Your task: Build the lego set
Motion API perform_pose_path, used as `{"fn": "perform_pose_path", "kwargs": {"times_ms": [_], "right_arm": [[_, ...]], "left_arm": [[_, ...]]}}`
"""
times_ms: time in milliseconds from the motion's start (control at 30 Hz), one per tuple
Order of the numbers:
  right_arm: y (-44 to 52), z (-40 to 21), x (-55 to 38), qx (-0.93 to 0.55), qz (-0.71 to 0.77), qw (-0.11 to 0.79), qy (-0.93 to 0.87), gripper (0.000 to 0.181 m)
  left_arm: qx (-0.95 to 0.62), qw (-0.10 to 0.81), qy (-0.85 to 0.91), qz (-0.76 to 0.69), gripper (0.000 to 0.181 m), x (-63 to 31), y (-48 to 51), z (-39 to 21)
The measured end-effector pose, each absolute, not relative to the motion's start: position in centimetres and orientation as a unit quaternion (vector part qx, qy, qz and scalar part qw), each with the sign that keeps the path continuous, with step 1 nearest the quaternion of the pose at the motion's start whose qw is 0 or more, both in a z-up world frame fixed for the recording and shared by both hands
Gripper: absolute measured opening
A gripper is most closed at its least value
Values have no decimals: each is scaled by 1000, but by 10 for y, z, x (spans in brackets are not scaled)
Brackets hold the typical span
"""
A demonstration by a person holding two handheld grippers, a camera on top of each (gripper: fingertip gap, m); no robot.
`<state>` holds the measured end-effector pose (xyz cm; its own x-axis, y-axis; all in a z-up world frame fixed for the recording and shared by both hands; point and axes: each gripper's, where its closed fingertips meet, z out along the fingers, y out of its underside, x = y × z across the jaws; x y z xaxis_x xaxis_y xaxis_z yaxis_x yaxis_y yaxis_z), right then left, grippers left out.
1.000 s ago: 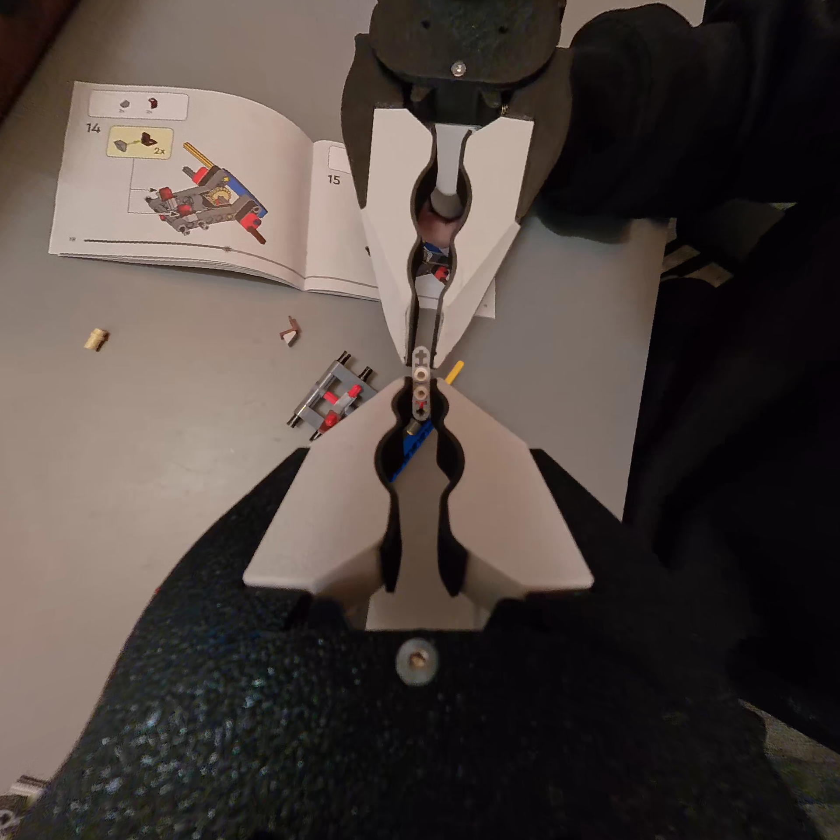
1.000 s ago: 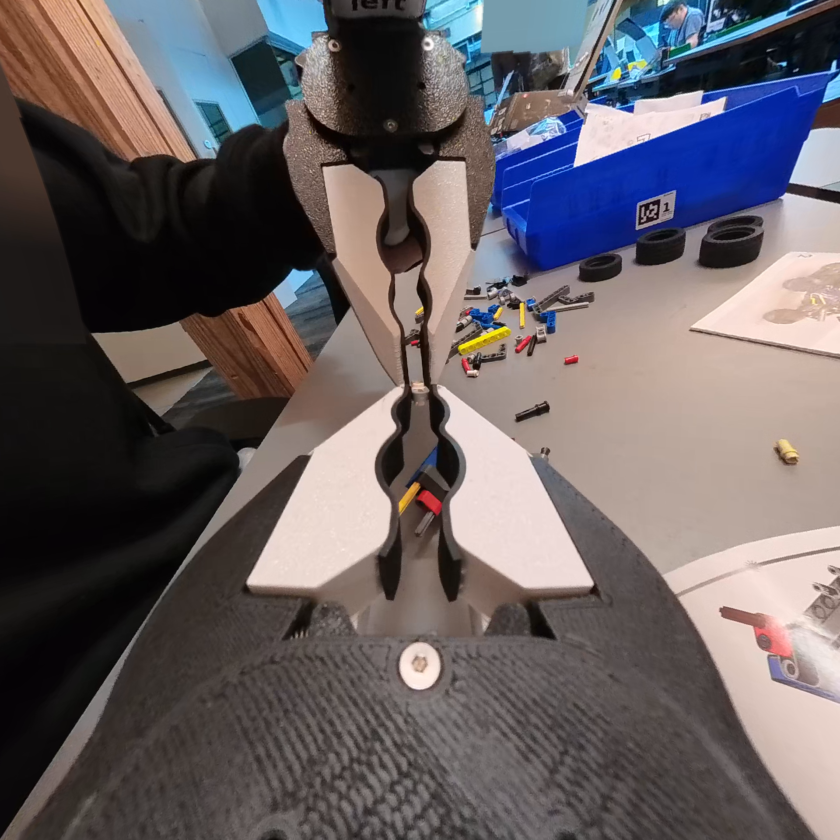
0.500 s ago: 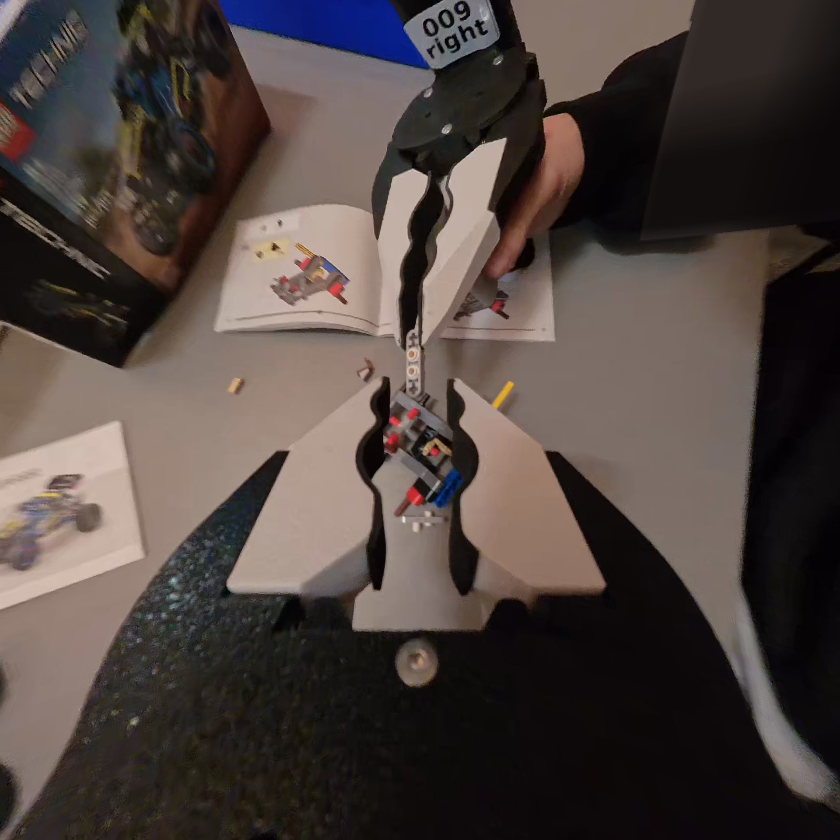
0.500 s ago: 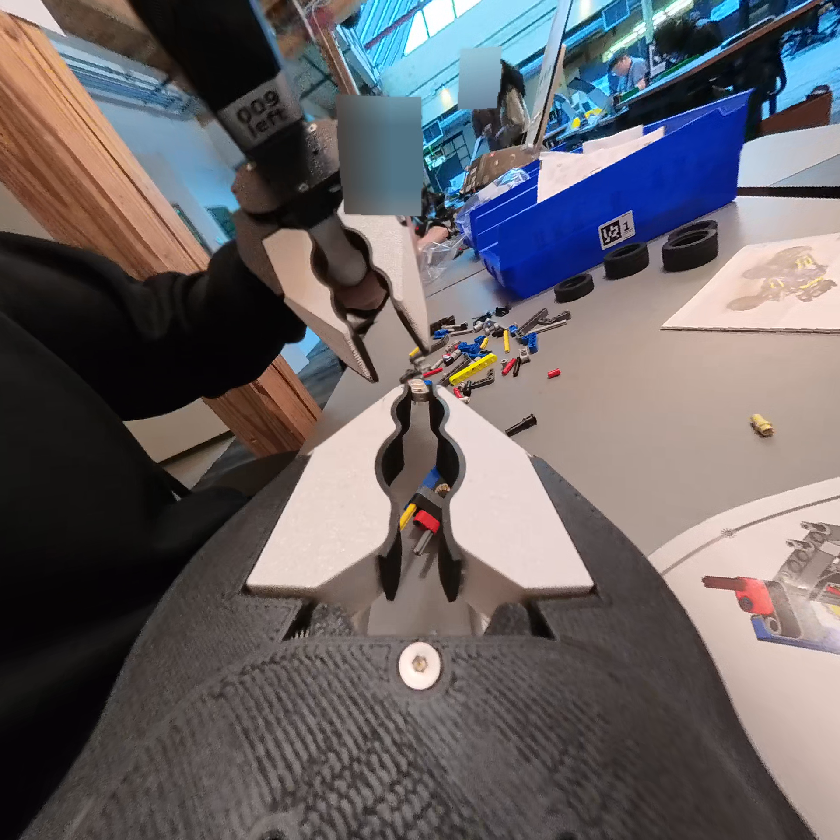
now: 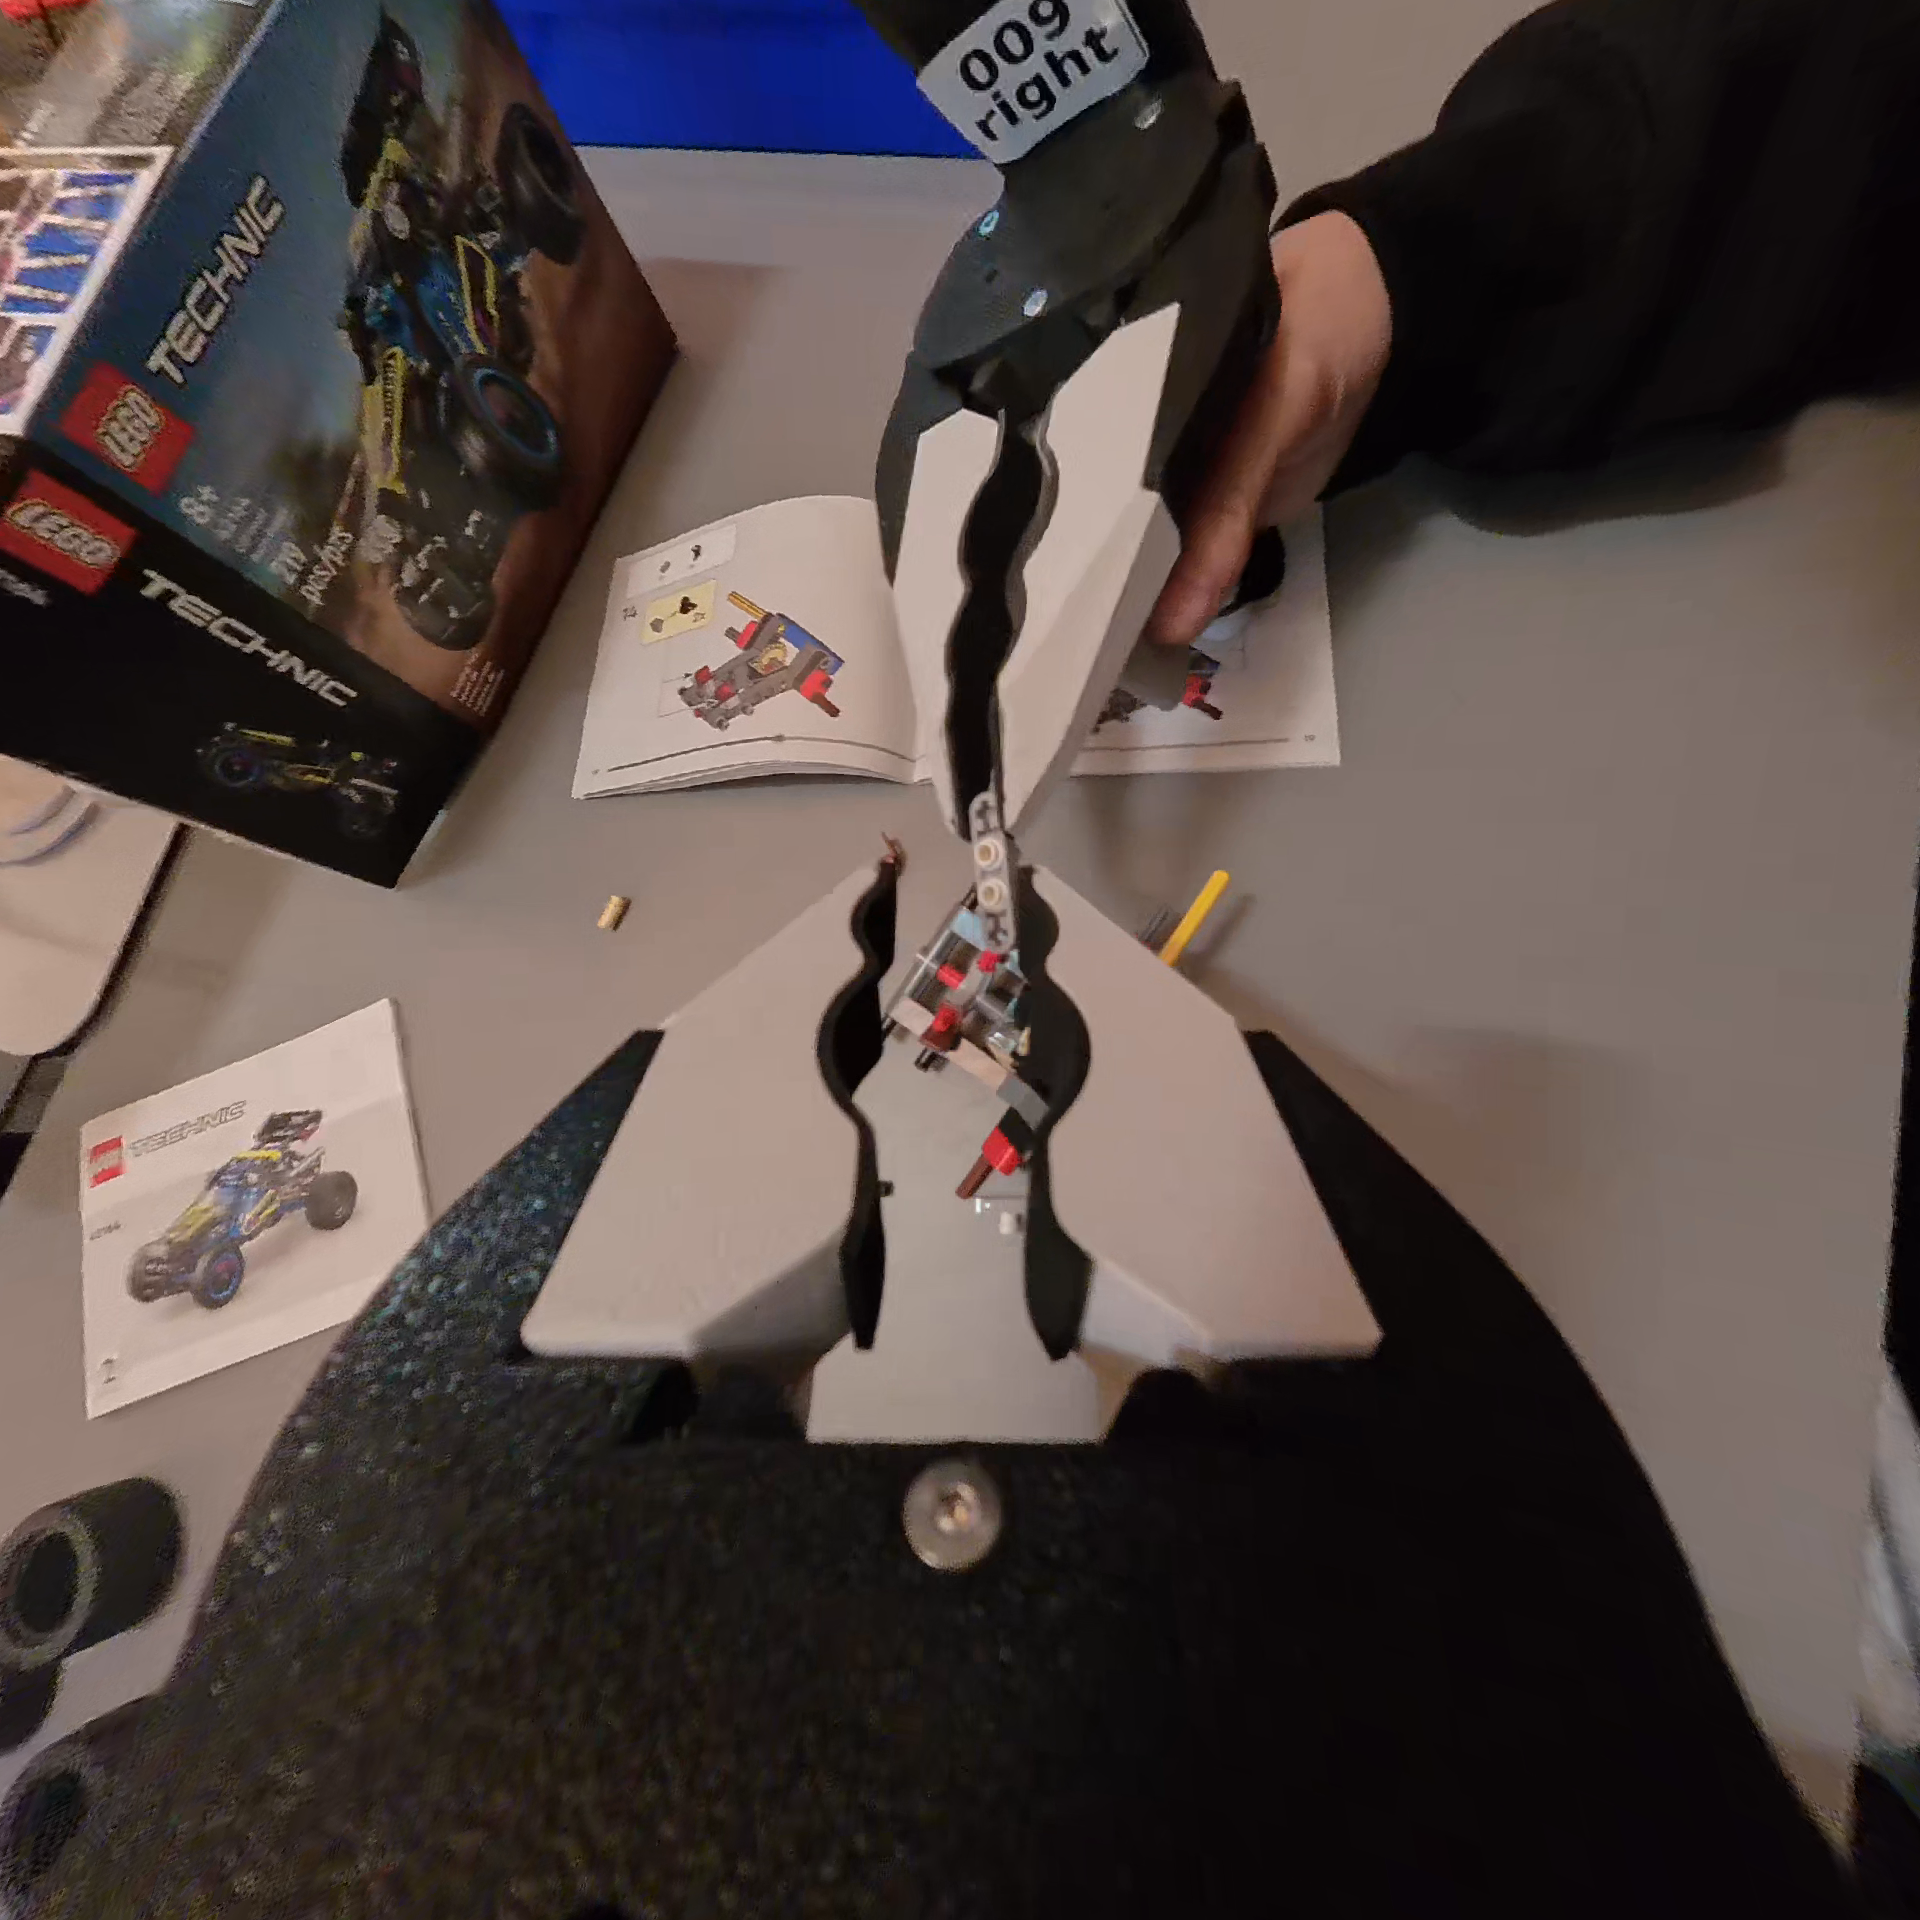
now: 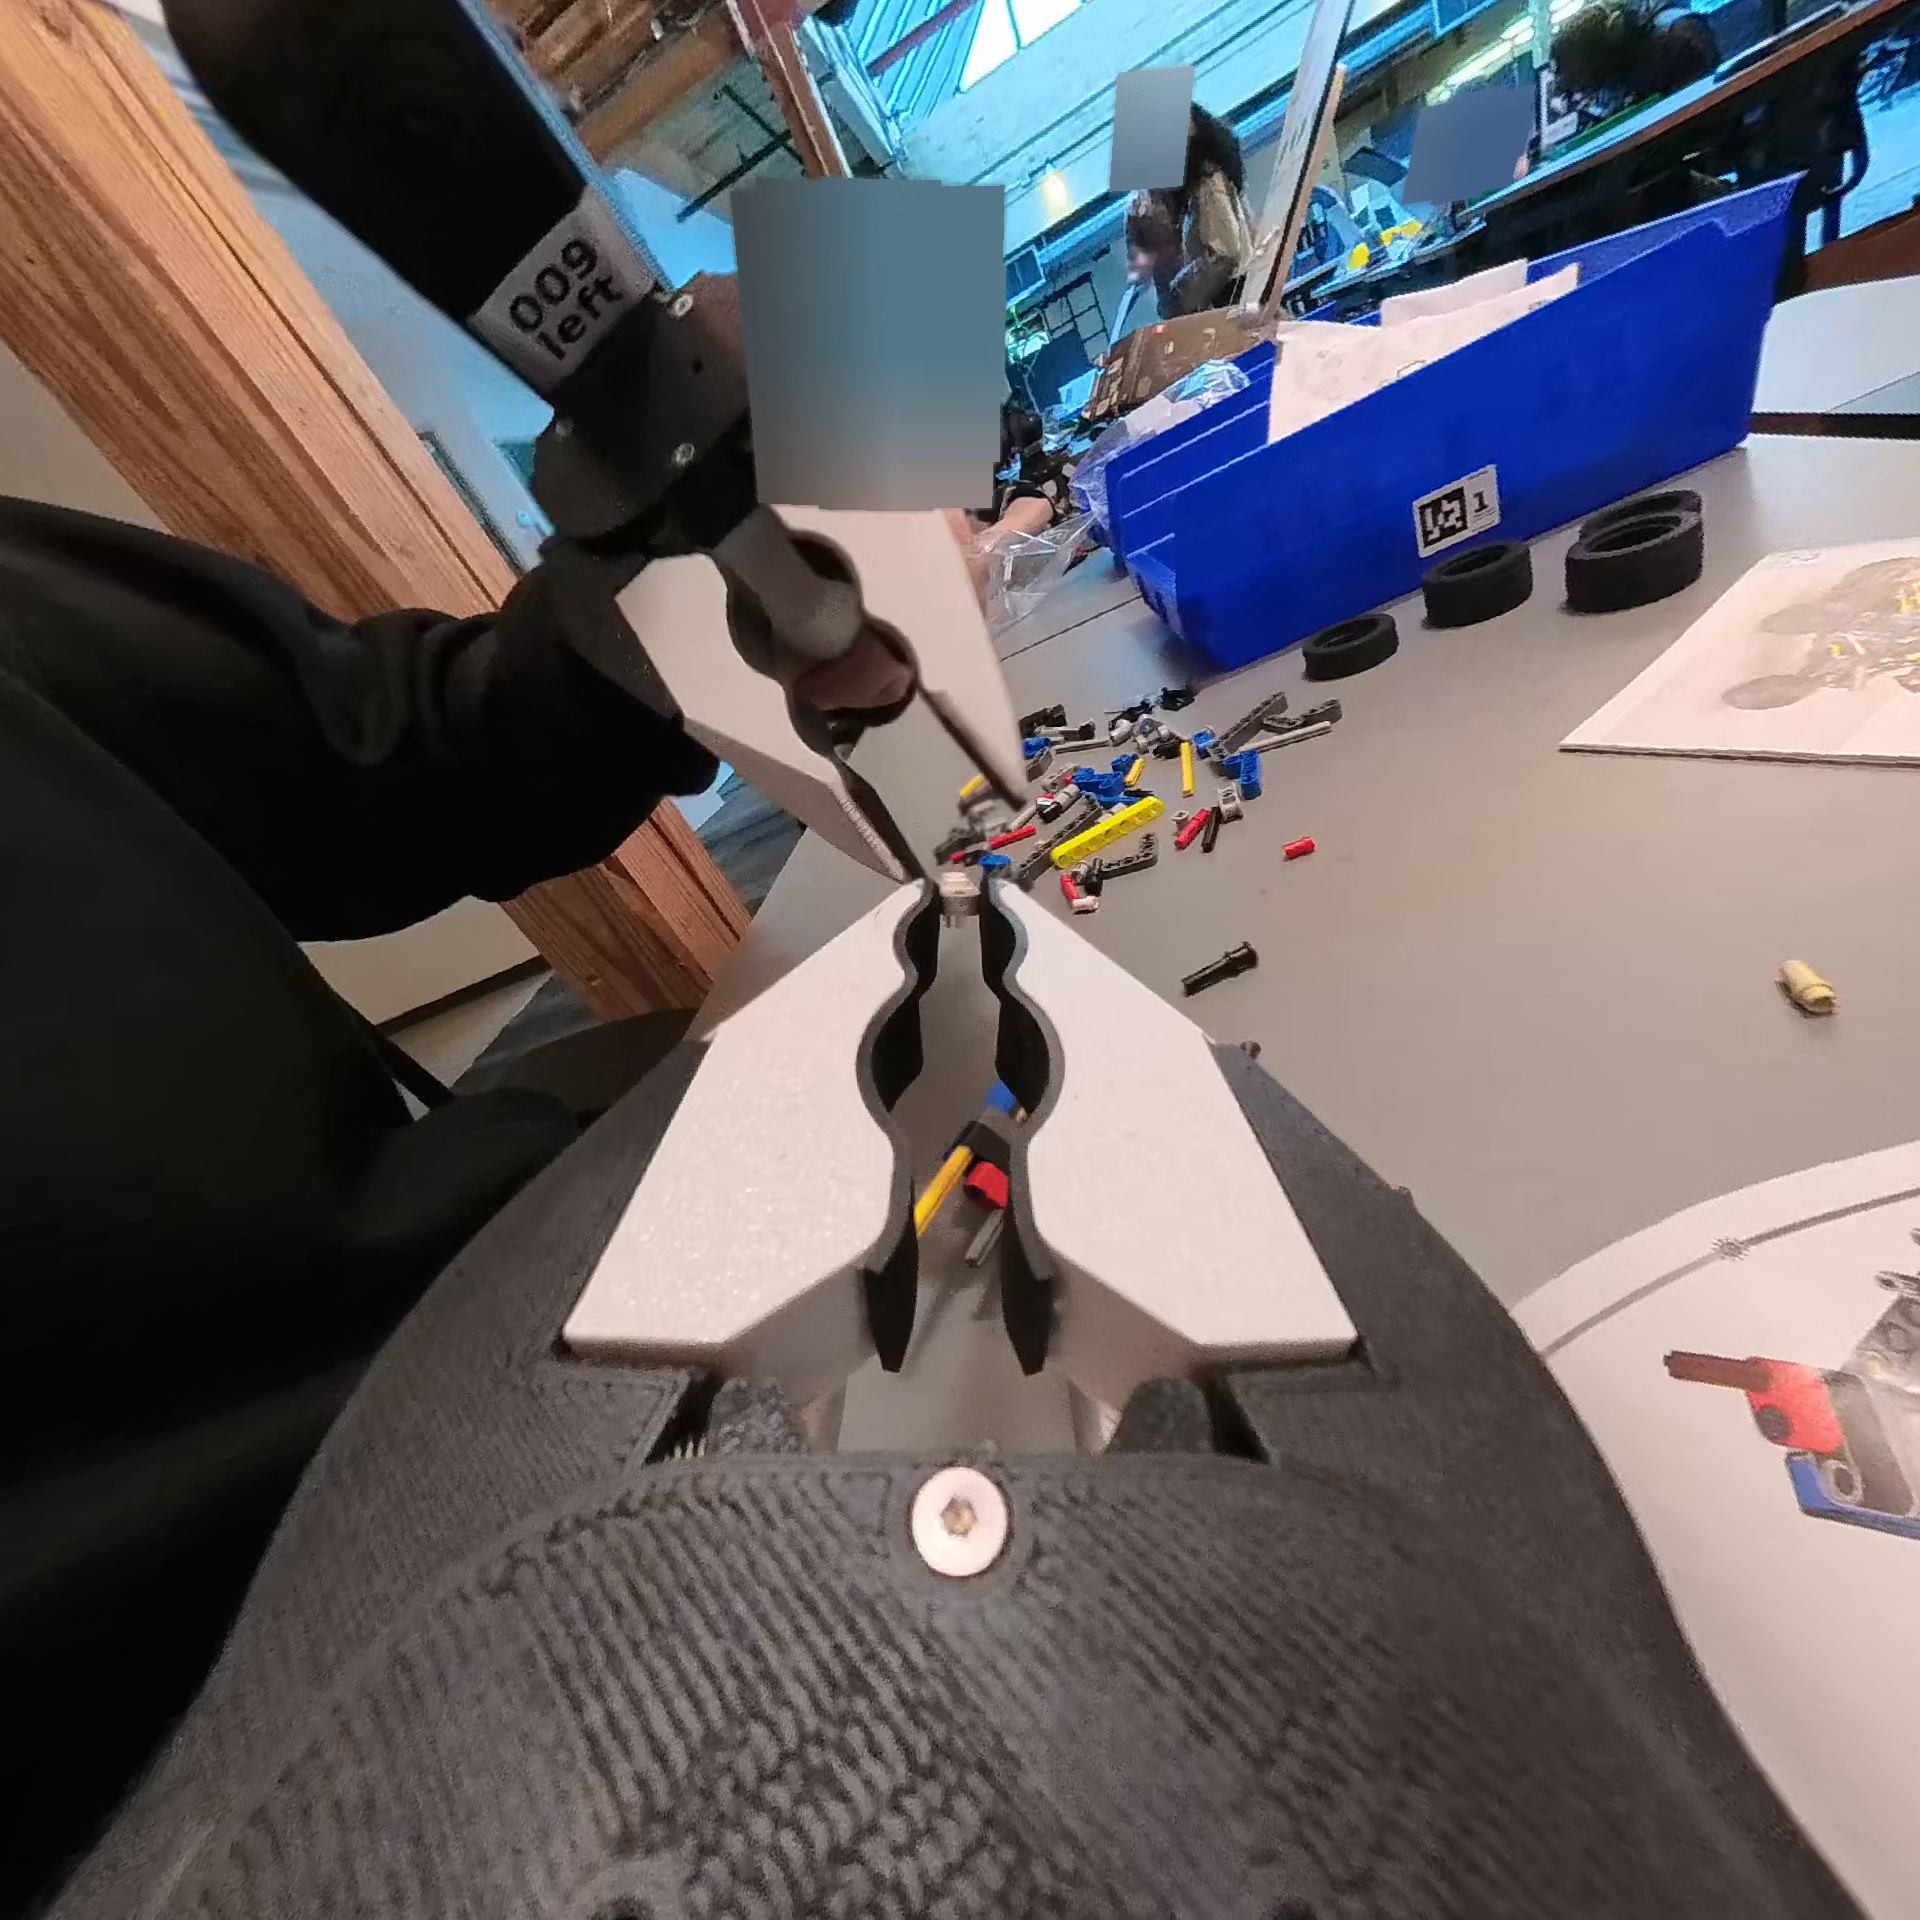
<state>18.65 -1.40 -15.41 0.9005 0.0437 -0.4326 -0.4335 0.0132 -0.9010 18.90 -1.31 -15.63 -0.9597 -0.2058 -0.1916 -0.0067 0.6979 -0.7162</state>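
Observation:
My right gripper (image 6: 958, 894) is shut on a small grey beam (image 5: 987, 862) and holds it by its top end; it comes down from the top of the left wrist view (image 5: 977, 810). My left gripper (image 5: 956, 878) is open and empty, its fingertips either side of the beam's lower end; it also shows in the right wrist view (image 6: 961, 836). A part-built Lego assembly (image 5: 966, 997) of grey, red and blue pieces with a yellow axle (image 5: 1195, 914) lies under both grippers. I cannot tell whether the beam touches it.
A Lego box (image 5: 291, 416), an open instruction booklet (image 5: 748, 644), a second booklet (image 5: 239, 1205), a tan piece (image 5: 615, 911) and a black tyre (image 5: 83, 1569) are on the grey table. A blue bin (image 6: 1455, 416), more tyres (image 6: 1631, 551), loose pieces (image 6: 1122, 790) and a black pin (image 6: 1221, 966) lie farther off. Less than 4 cm separates the two grippers' tips. From either gripper's tips it is about 15 cm to the tan piece (image 5: 615, 911). The right camera catches it too, in the right wrist view (image 6: 1798, 993).
My left gripper let go of the grey beam, opened, and drew back and up from the table. My right gripper kept hold of the beam and tilted.

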Motion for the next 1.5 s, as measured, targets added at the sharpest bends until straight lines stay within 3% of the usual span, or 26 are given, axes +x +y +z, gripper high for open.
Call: {"fn": "perform_pose_path", "kwargs": {"times_ms": [267,1500], "right_arm": [[-12,-152,179,-688,155,701,110,6],[-5,-160,169,-724,124,674,76,6]], "left_arm": [[-87,4,922,-378,10,174,-17,-162],[-93,-51,929,-354,5,166,-11,-170]]}}
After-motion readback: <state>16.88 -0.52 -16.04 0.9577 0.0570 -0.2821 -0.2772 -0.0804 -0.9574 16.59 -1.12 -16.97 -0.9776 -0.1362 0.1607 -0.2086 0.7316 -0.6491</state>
